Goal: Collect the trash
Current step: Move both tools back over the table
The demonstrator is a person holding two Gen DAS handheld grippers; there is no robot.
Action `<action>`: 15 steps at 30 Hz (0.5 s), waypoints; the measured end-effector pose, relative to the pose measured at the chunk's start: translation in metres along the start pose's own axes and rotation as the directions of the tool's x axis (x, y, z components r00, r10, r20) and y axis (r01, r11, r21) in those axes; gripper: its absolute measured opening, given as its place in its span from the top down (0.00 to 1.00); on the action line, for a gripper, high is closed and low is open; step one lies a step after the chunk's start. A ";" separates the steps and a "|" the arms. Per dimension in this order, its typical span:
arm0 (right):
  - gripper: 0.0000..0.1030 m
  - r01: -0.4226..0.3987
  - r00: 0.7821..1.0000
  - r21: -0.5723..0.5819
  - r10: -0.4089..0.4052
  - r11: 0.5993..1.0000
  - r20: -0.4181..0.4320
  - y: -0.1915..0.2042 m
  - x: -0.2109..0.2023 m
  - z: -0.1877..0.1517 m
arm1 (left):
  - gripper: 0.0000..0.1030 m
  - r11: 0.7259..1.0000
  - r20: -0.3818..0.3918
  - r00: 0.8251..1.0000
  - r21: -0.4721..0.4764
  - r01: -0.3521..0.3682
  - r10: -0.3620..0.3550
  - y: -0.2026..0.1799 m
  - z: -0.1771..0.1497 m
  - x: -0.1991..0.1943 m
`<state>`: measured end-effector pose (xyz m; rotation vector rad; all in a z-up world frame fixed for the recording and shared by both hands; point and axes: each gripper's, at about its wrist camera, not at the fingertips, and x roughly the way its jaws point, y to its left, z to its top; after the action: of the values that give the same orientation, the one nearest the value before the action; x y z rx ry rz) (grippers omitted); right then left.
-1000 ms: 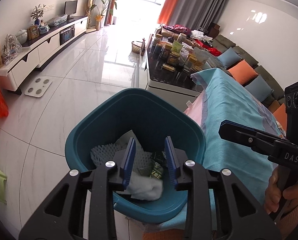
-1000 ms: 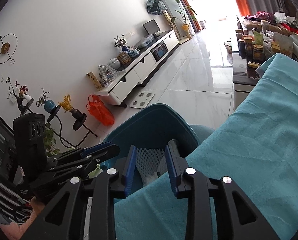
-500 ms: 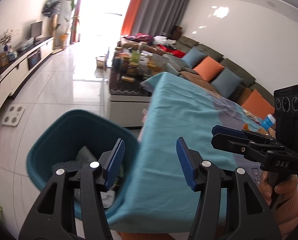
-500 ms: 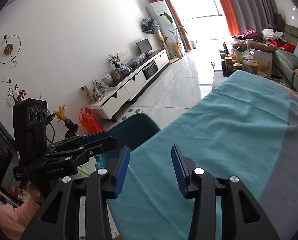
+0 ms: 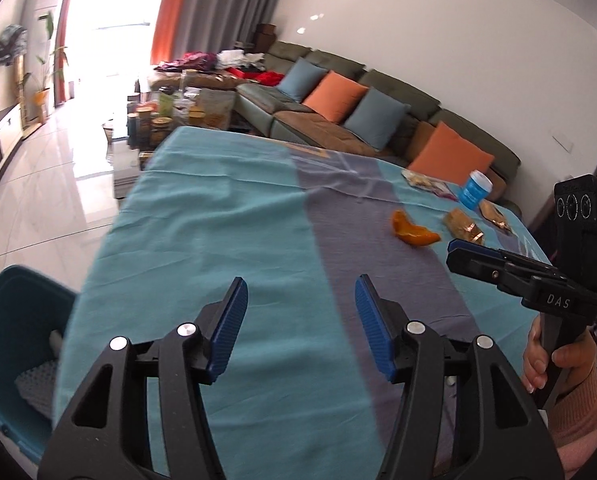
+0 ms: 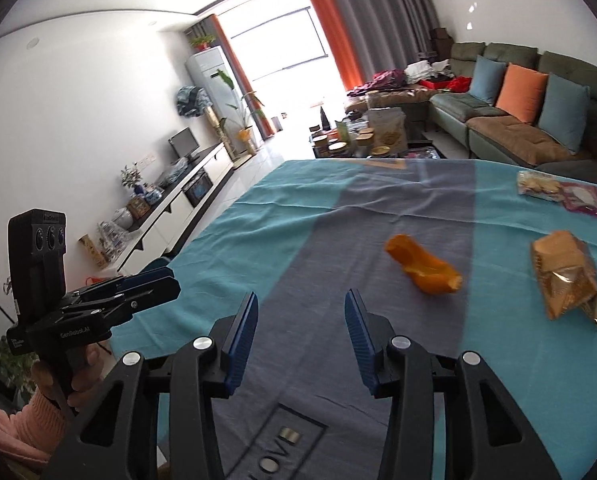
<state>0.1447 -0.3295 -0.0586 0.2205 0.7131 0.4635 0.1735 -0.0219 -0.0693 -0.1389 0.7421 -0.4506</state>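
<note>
In my left wrist view, my left gripper (image 5: 301, 308) is hanging empty with jaws apart over the teal-and-grey tablecloth (image 5: 226, 216), the teal trash bin (image 5: 14, 320) sitting just past the cloth's left edge and bare cloth stretching ahead to the orange peel (image 5: 412, 232), gold snack wrapper (image 5: 464, 230) and blue cup (image 5: 474, 190) at far right. In my right wrist view, my right gripper (image 6: 301, 320) is opening with nothing between its jaws, the peel (image 6: 422, 266) lying just ahead to the right, the wrapper (image 6: 566, 280) farther right, open cloth between.
</note>
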 end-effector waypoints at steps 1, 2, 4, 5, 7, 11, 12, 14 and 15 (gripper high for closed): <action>0.57 0.019 1.000 0.018 -0.020 1.000 0.012 -0.011 -0.007 -0.001 | 0.46 1.000 -0.008 1.000 0.008 0.014 -0.014 -0.008 0.004 0.008; 0.57 0.035 0.999 0.031 -0.035 0.999 0.022 -0.018 -0.012 -0.001 | 0.46 0.999 -0.016 0.999 0.017 0.030 -0.029 -0.016 0.006 0.015; 0.57 0.065 0.997 0.060 -0.068 0.996 0.042 -0.036 -0.023 -0.003 | 0.46 0.998 -0.031 0.998 0.033 0.055 -0.054 -0.031 0.014 0.030; 0.57 0.079 0.995 0.072 -0.083 0.994 0.052 -0.044 -0.029 -0.003 | 0.46 0.997 -0.038 0.997 0.041 0.069 -0.067 -0.038 0.017 0.036; 0.57 0.107 0.991 0.095 -0.113 0.990 0.066 -0.058 -0.037 -0.004 | 0.46 0.995 -0.052 0.995 0.057 0.086 -0.083 -0.052 0.025 0.050; 0.57 0.155 0.982 0.139 -0.167 0.978 0.085 -0.090 -0.049 -0.005 | 0.46 0.990 -0.086 0.991 0.086 0.113 -0.106 -0.076 0.038 0.078; 0.57 0.165 0.980 0.149 -0.180 0.975 0.088 -0.097 -0.052 -0.005 | 0.46 0.989 -0.096 0.990 0.092 0.114 -0.106 -0.081 0.041 0.086; 0.57 0.187 0.975 0.168 -0.204 0.968 0.093 -0.110 -0.056 -0.004 | 0.46 0.988 -0.110 0.989 0.106 0.111 -0.099 -0.088 0.045 0.097; 0.57 0.193 0.973 0.180 -0.212 0.965 0.095 -0.118 -0.057 -0.003 | 0.46 0.988 -0.118 0.989 0.111 0.106 -0.093 -0.091 0.048 0.104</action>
<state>0.1439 -0.4599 -0.0688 0.3277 0.6557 0.1924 0.2416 -0.1509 -0.0734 -0.0405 0.8201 -0.5997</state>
